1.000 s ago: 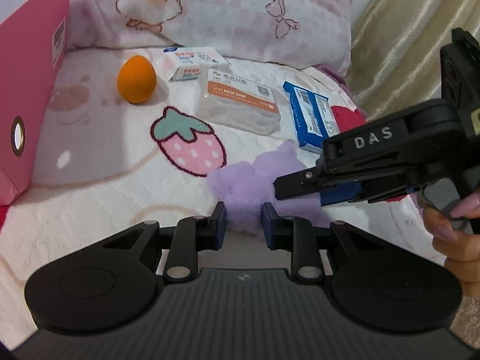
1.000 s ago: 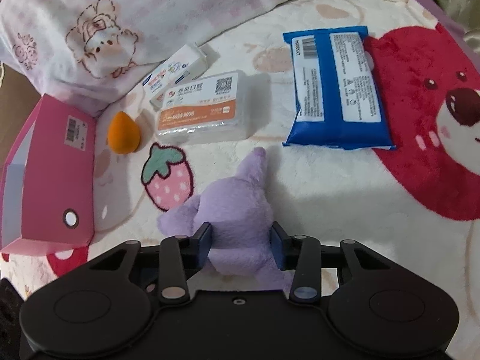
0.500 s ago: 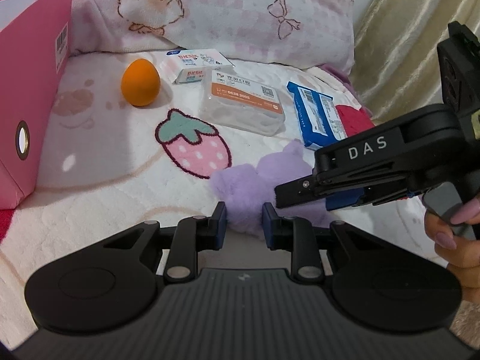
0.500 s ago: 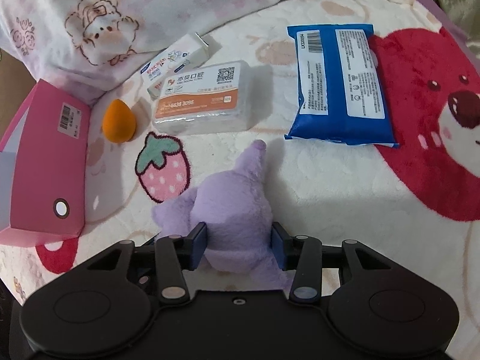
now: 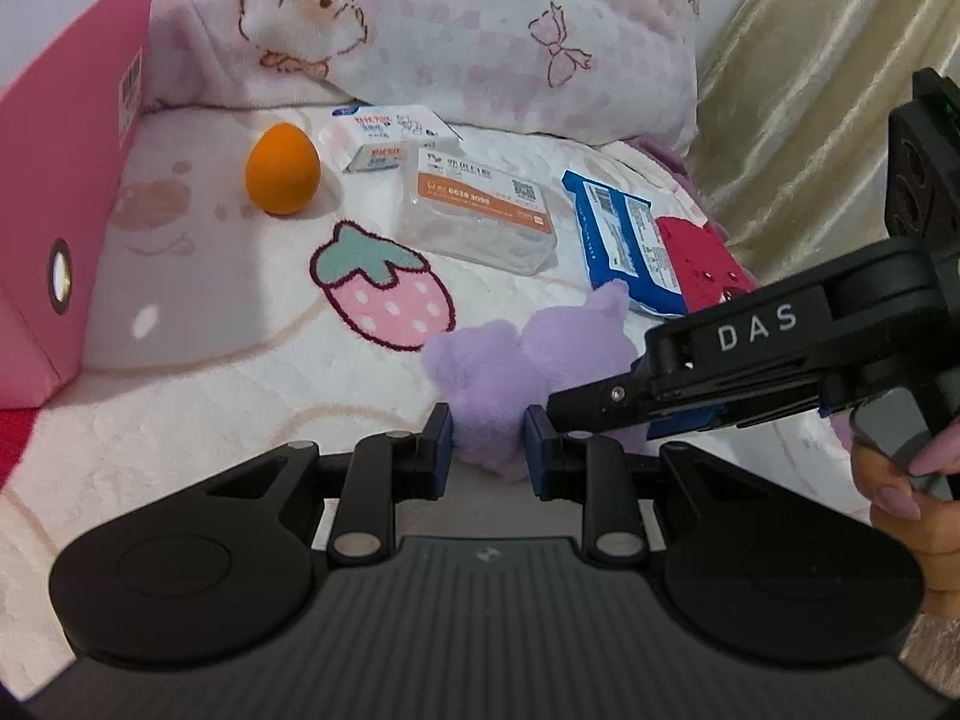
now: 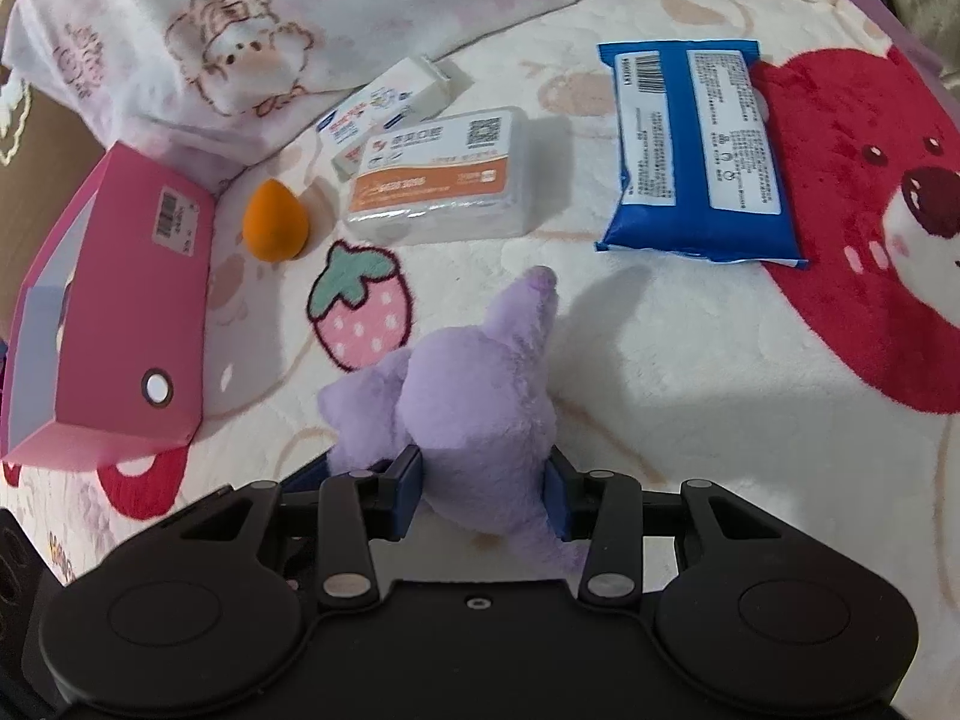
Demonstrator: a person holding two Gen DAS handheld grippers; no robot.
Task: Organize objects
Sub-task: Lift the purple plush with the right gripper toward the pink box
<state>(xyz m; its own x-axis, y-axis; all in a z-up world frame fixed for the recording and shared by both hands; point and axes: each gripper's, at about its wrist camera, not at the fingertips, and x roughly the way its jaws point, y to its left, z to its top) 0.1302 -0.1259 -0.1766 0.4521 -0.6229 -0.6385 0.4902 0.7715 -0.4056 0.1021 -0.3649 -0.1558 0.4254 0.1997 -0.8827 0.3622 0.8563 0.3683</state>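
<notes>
A purple plush toy point(image 5: 540, 354) lies on the printed blanket, and both grippers hold it. In the left wrist view my left gripper point(image 5: 485, 450) has its jaws nearly together, pinching the near fuzzy edge of the plush. My right gripper point(image 5: 576, 414) reaches in from the right, held by a hand point(image 5: 900, 480). In the right wrist view my right gripper point(image 6: 485, 492) has both pads pressing on the plush toy's point(image 6: 474, 396) body, and its jaws are closing. One plush ear sticks up past the fingers.
A pink box point(image 6: 132, 300) lies open at the left. Beyond the plush are an orange egg-shaped sponge point(image 6: 275, 228), a small white carton point(image 6: 384, 108), a clear pack with an orange label point(image 6: 444, 180) and a blue packet point(image 6: 696, 144). A pillow point(image 5: 480, 18) backs them, with a curtain point(image 5: 810, 90) on the right.
Both grippers have kept their hold on the plush. The right wrist view has drifted slightly over the blanket; nothing else has moved.
</notes>
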